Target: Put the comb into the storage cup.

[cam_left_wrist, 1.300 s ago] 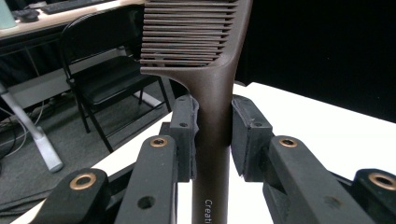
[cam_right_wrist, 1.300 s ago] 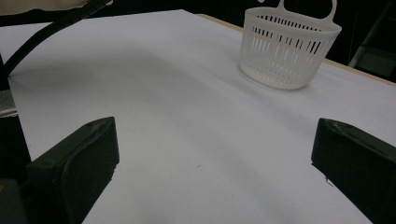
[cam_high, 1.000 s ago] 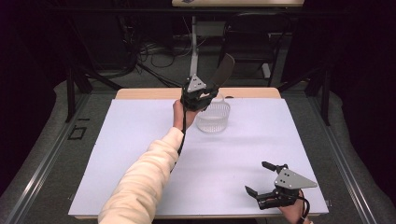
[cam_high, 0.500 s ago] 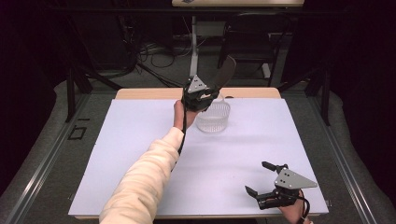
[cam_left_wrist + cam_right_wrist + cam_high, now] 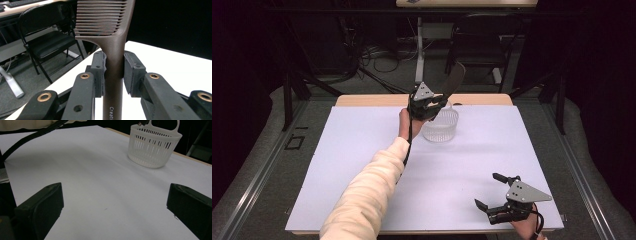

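Left tongs point(image 5: 435, 101) hold comb point(image 5: 454, 81) above basket point(image 5: 440, 126)

Brown comb point(image 5: 113, 50) handle: pale print "Creat", cut off by frame edge.

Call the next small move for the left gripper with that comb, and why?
Probably lower the comb toward the white basket. The left gripper is shut on the comb's handle, teeth end up, held just above the basket's far rim, and the basket looks empty. The right gripper rests open near the table's front edge, out of the way.
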`<state>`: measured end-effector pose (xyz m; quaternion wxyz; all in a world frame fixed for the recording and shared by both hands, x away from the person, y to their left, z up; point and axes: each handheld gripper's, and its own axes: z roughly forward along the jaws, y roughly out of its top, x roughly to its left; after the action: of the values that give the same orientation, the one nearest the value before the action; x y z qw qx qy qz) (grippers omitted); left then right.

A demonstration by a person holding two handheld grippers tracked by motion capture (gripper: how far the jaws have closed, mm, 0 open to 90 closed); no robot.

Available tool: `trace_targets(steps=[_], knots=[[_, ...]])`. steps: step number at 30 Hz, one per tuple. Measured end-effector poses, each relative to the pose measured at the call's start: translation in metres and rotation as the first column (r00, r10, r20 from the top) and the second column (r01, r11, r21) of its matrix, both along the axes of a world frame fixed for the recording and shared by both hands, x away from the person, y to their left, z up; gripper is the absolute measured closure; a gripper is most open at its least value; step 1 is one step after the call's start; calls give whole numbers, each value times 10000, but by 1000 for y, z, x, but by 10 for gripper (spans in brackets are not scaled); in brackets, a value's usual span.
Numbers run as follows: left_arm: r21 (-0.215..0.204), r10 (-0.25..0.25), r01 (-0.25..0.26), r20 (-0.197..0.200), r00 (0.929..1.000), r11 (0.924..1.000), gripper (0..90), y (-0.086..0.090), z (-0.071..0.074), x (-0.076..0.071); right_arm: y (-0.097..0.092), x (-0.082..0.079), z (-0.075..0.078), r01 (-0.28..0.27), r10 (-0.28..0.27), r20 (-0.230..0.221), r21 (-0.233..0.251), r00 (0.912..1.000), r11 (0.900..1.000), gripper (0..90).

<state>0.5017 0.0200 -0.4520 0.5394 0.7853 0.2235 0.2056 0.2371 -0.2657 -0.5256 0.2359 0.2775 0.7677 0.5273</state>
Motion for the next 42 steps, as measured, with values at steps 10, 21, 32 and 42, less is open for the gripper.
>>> trace_targets(steps=[10, 21, 32, 42], knots=[[25, -60, 61, -134, 9999, 10000, 723, 1, -9, 1, 0, 0, 0, -8, 8, -2, 2, 10000, 10000, 3], [184, -213, 217, -253, 9995, 9996, 723, 3, -15, 3, 0, 0, 0, 4, -4, 33, -28, 10000, 10000, 3], [455, -423, 440, -369, 9984, 9980, 723, 2, -21, 4, 0, 0, 0, -2, 2, -5, -53, 10000, 10000, 4], [653, -493, 524, -475, 9977, 9965, 723, 0, -26, 5, 0, 0, 0, 10, -10, -21, -60, 10000, 10000, 4]])
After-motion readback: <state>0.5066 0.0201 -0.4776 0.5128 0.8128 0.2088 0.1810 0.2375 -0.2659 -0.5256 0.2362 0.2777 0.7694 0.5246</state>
